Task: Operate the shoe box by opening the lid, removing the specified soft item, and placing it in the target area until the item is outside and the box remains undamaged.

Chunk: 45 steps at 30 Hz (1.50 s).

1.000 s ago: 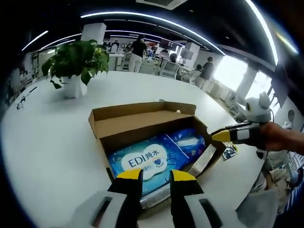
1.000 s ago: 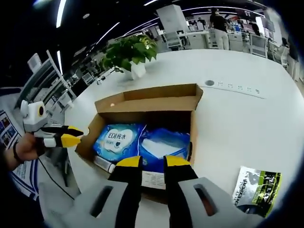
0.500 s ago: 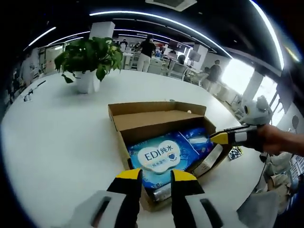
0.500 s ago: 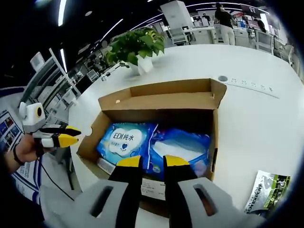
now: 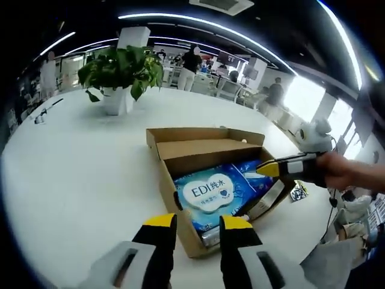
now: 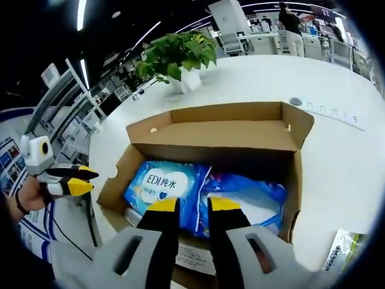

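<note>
The shoe box [image 5: 207,180] sits open on the white counter [image 5: 72,168], its blue EDI wipes pack [image 6: 165,183] lying inside. Both tongs are slightly apart and empty: the left tongs [image 5: 191,221] at the near wall, the right tongs [image 6: 194,205] over the pack. The right gripper view adds a green packet [image 6: 340,259] far right.

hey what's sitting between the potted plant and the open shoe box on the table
Nothing: in the left gripper view, only bare white table lies between the potted plant and the shoe box.
</note>
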### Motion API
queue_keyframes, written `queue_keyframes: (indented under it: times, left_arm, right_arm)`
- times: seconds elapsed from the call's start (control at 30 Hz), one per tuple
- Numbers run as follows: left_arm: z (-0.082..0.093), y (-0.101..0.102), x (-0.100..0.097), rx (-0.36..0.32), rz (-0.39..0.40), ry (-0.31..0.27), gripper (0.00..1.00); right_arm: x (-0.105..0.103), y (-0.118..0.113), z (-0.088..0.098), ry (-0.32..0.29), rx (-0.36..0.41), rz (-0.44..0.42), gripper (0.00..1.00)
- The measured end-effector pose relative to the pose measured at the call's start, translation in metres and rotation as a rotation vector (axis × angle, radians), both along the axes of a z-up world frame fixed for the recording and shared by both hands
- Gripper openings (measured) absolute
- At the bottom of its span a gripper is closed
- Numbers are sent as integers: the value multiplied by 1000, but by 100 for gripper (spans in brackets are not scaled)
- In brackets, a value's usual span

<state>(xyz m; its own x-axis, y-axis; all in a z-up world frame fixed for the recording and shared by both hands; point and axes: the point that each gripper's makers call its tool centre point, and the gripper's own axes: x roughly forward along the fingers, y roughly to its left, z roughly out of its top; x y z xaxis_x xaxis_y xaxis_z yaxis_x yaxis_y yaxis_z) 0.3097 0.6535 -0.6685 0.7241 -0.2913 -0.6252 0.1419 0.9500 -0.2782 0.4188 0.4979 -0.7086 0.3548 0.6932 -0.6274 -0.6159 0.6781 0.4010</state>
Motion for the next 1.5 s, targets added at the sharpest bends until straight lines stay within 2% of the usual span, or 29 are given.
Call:
queue_keyframes:
  times: [0.3,0.37,0.57,0.8,1.2,1.4,1.5]
  left_arm:
    - [3,5,-2,-7,9,-5,31]
    - [6,7,-1,-11,11,-8,31]
    - [13,9,0,-10,15,-21,31]
    - [17,8,-5,-37,28,-24,31]
    - [20,16,-9,-47,57,-23,31]
    - [19,18,-12,-54,65,-17,31]
    - [19,18,-13,-61,63,-13,30]
  right_arm:
    - [-11,17,7,5,3,8,17]
    - [-7,19,3,8,4,8,17]
    - [-12,22,-1,16,-22,2,18]
    - [4,25,-18,33,-40,1,19]
    - [11,29,-35,85,-55,-7,19]
    - [14,32,-37,86,-48,-22,14]
    - [17,28,-39,66,-75,-47,5]
